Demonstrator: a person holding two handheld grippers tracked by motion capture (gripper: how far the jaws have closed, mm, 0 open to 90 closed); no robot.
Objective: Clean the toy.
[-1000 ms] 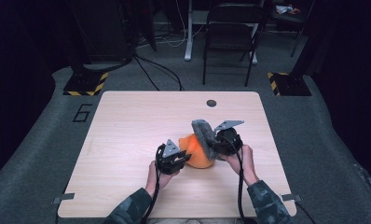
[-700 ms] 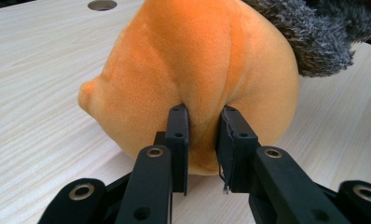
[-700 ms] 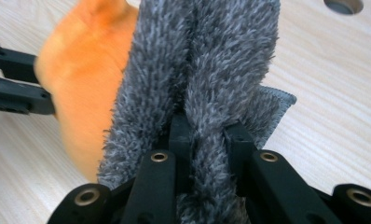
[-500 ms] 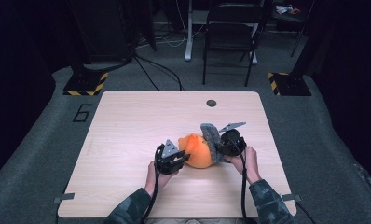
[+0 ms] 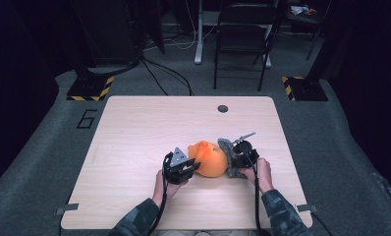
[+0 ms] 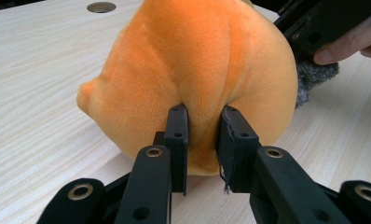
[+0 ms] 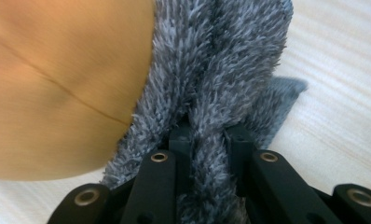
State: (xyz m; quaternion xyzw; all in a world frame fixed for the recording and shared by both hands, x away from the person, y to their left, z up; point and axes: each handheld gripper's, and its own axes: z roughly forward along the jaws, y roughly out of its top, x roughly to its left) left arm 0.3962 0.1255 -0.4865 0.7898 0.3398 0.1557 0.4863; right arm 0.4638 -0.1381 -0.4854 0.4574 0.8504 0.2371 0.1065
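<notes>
My left tongs [image 6: 201, 135] pinching orange plush toy [image 6: 197, 70]; my right tongs [image 7: 211, 140] pinching grey fuzzy cloth [image 7: 221, 60], near counter's [image 5: 134, 128] front edge.

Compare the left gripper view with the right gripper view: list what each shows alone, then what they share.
Left gripper view alone: the left hand-held gripper pinching a fold of the orange plush toy, and a table hole. Right gripper view alone: the right hand-held gripper clamped on the grey fuzzy cloth. Shared: toy, cloth, wooden table.

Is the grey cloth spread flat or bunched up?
Bunched. The grey cloth stands in folds against the orange plush, one fold pinched in the right gripper.
</notes>
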